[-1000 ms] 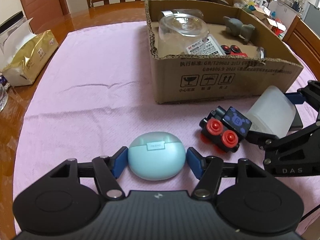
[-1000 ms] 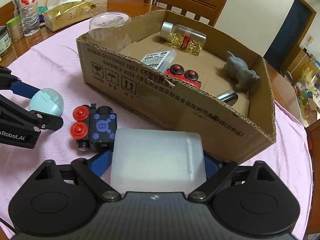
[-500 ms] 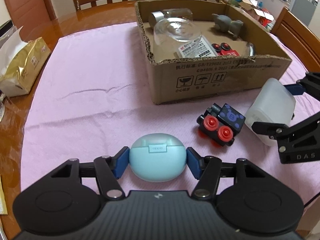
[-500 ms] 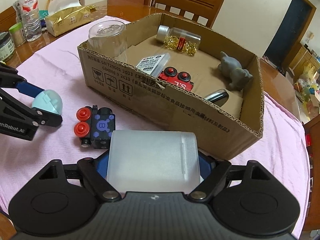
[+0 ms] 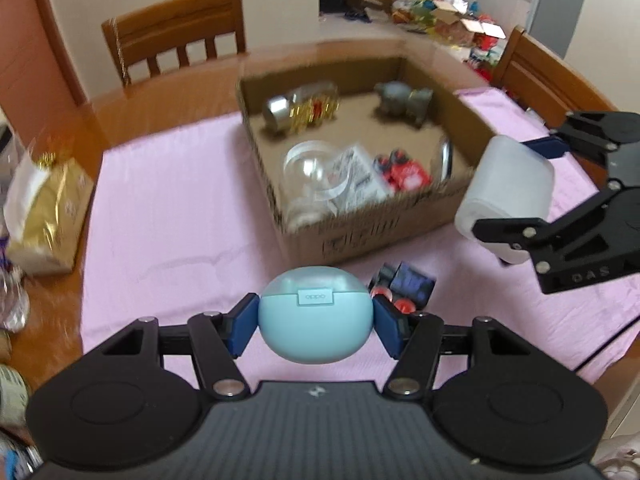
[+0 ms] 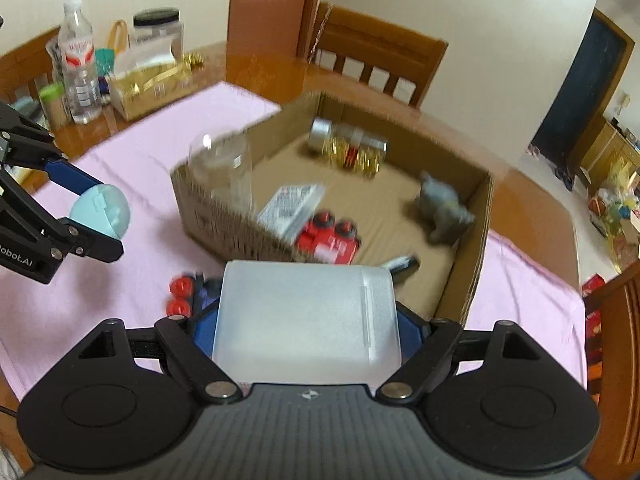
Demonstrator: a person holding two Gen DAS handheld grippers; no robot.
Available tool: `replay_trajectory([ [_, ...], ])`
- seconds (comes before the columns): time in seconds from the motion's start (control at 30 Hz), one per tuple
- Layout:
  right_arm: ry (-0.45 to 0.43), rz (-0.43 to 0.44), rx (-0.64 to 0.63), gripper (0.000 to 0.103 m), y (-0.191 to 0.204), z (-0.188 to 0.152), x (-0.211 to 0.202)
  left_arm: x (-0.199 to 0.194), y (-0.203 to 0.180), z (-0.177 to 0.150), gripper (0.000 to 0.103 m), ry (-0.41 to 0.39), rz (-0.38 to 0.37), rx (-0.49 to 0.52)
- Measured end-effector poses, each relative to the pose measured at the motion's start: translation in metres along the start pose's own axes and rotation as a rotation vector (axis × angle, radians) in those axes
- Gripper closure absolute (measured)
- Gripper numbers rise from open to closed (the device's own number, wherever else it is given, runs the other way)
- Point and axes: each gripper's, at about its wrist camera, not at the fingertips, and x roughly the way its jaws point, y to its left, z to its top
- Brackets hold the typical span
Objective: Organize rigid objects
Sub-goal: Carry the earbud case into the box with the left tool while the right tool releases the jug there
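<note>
My left gripper (image 5: 316, 322) is shut on a light blue earbud case (image 5: 316, 314), held in the air above the pink cloth; the same earbud case (image 6: 102, 210) shows at the left of the right wrist view. My right gripper (image 6: 306, 330) is shut on a frosted white plastic box (image 6: 306, 316), also lifted, just in front of the cardboard box (image 6: 224, 224). The white plastic box (image 5: 506, 190) hangs at the right in the left wrist view. A black toy car with red wheels (image 5: 404, 284) lies on the cloth below both grippers.
The cardboard box (image 5: 360, 232) holds a glass jar, a bottle of gold beads, a grey animal figure (image 6: 444, 216), a red toy car and a leaflet. A gold tissue pack (image 5: 44, 216), bottles and jars stand at the left table edge. Wooden chairs surround the table.
Both grippers have risen off the cloth with their objects, the earbud case and the white box. The view now looks down into the cardboard box. The black toy car stayed put.
</note>
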Motion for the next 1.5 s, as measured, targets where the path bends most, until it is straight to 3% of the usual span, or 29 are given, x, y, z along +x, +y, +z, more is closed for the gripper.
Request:
replay_trajectory([
  [0.2, -0.059, -0.009, -0.018, 0.017, -0.014, 0.028, -0.012, -0.023, 0.000, 0.033, 0.043, -0.076, -0.007, 0.030],
  [0.53, -0.097, -0.058, 0.029, 0.017, -0.046, 0.069, 0.026, -0.016, 0.000, 0.084, 0.043, -0.145, 0.017, 0.073],
  [0.6, -0.106, -0.063, 0.043, 0.012, -0.050, 0.075, 0.033, -0.010, 0.000, 0.093, 0.043, -0.143, 0.021, 0.069],
  [0.67, -0.107, -0.080, 0.055, 0.000, -0.052, 0.078, 0.038, -0.006, 0.000, 0.100, 0.043, -0.148, 0.018, 0.073],
  [1.1, -0.055, -0.069, 0.106, 0.000, -0.036, 0.040, 0.017, 0.027, -0.001, 0.143, 0.042, -0.151, 0.018, 0.058],
  [1.13, -0.050, -0.070, 0.113, 0.000, -0.035, 0.036, 0.015, 0.027, -0.002, 0.145, 0.040, -0.161, 0.023, 0.057],
  [1.23, -0.044, -0.081, 0.143, 0.000, -0.036, 0.027, 0.010, 0.030, -0.007, 0.150, 0.017, -0.188, 0.054, 0.066],
  [1.5, -0.025, -0.104, 0.239, 0.000, -0.047, 0.003, 0.000, 0.026, -0.014, 0.145, 0.011, -0.183, 0.062, 0.088],
])
